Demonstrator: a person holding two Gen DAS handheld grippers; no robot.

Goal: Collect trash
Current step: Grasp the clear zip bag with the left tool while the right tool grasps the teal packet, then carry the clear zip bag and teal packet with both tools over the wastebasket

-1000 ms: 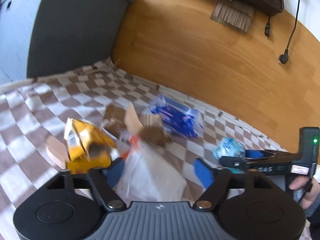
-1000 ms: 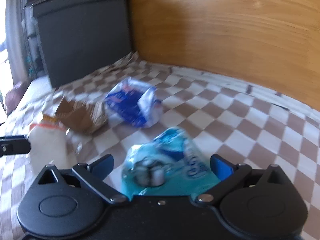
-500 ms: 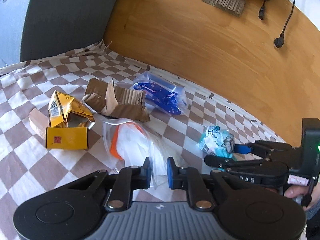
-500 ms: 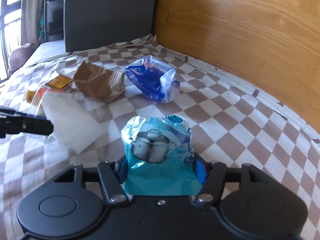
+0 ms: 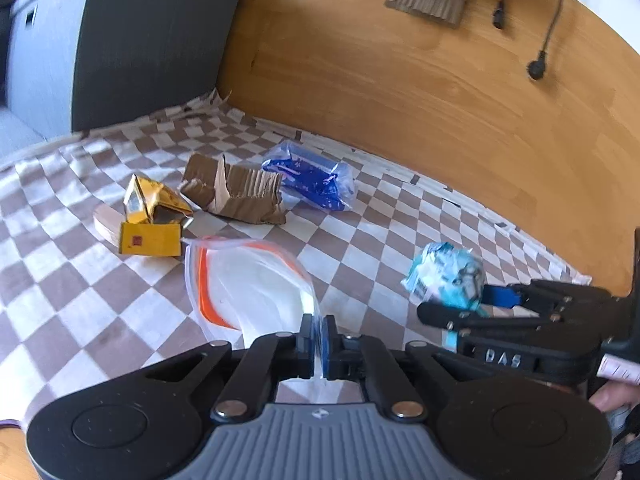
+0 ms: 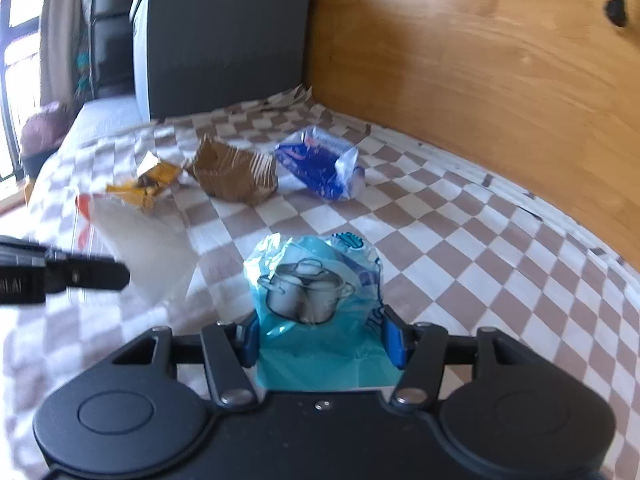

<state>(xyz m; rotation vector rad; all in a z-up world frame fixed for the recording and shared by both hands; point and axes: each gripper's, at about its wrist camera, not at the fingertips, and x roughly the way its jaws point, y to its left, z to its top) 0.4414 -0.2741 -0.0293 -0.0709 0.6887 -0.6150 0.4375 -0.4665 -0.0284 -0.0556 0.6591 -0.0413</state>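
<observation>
Trash lies scattered on a brown and white checkered cloth (image 5: 100, 312) that covers the surface beside a wooden floor (image 5: 400, 80). The left gripper (image 5: 319, 338) has its jaws pressed together on the edge of a clear zip bag (image 5: 248, 284) with an orange seal strip; the bag spreads forward from the fingers over the cloth. The right gripper (image 6: 322, 338) is closing its jaws on a crumpled teal wrapper (image 6: 316, 280) that has a drawing of cooking pots, and the blue pads (image 6: 394, 340) press the wrapper on both sides. In the left wrist view the same wrapper (image 5: 446, 276) sits at the tip of the right gripper (image 5: 476, 304), to the right of the bag. Farther away on the cloth lie a yellow carton (image 5: 150, 220), a torn piece of brown cardboard (image 5: 236, 192) just beside it, and a blue plastic package (image 5: 310, 180) near the cardboard. A dark cabinet (image 6: 224, 40) stands behind the cloth.
</observation>
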